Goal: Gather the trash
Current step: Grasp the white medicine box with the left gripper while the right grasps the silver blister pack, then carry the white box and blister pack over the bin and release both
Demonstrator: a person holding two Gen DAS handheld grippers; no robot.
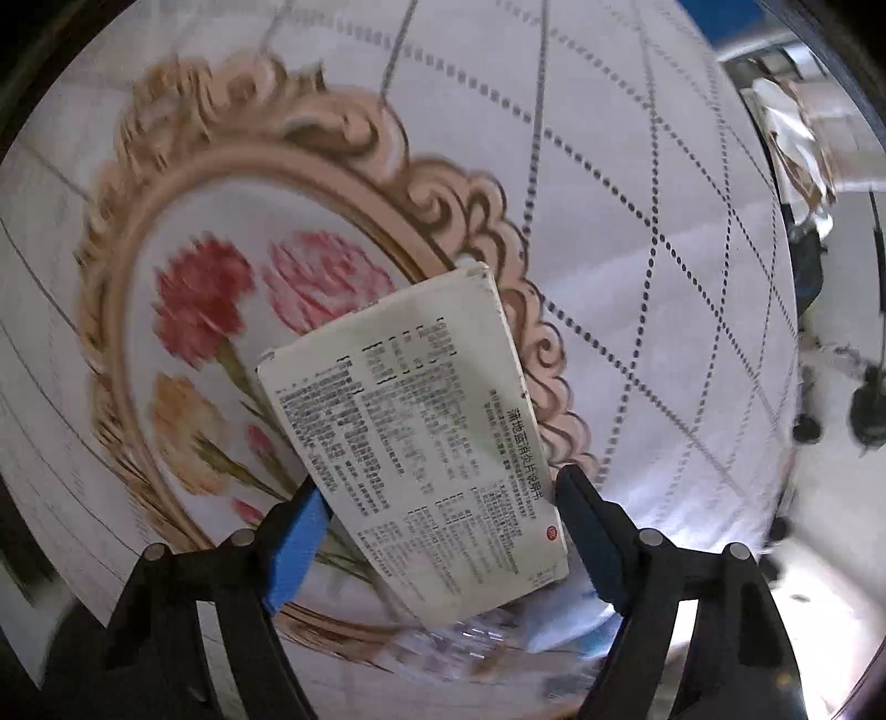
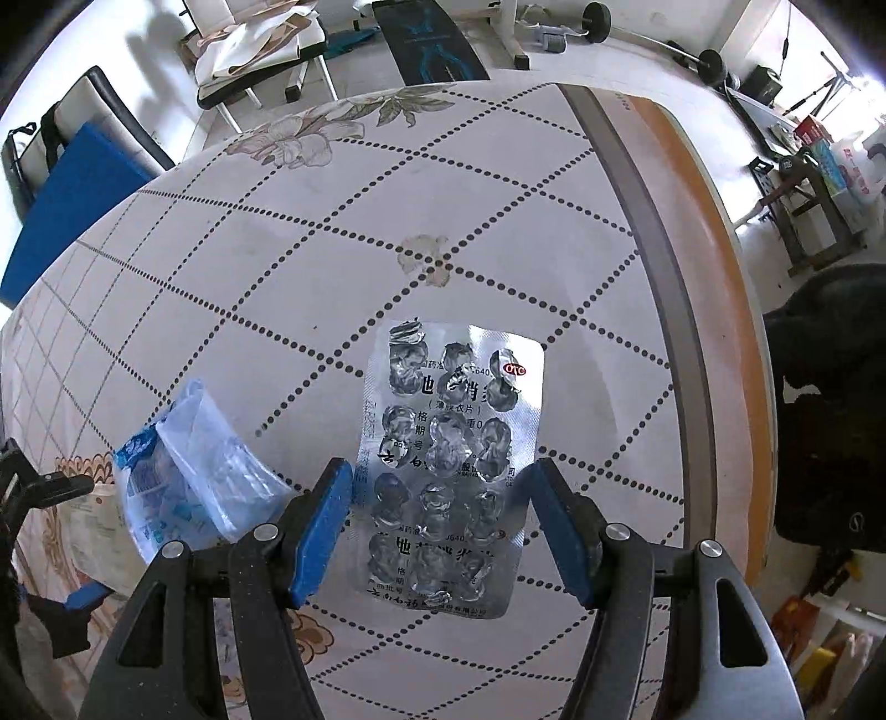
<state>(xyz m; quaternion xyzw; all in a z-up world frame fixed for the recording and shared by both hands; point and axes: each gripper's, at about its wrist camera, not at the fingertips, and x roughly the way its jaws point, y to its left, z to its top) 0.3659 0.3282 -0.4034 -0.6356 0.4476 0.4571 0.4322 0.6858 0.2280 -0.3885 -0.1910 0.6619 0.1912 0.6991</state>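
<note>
A folded white medicine leaflet (image 1: 421,443) with black print lies on the flowered tablecloth (image 1: 637,194). My left gripper (image 1: 443,498) is open, its blue-padded fingers either side of the leaflet's near end, close above it. An empty silver blister pack (image 2: 451,465) lies flat on the cloth. My right gripper (image 2: 443,493) is open, its fingers straddling the pack's lower half. A crumpled clear and blue plastic wrapper (image 2: 194,476) lies left of the pack. The leaflet (image 2: 94,531) and the left gripper's finger (image 2: 61,482) show at the right wrist view's left edge.
The table edge (image 2: 714,277) with grey and orange bands runs along the right. Beyond it are chairs (image 2: 260,61), a blue cushion (image 2: 72,205), barbell weights (image 2: 598,22) and a dark bag (image 2: 830,399) on the floor.
</note>
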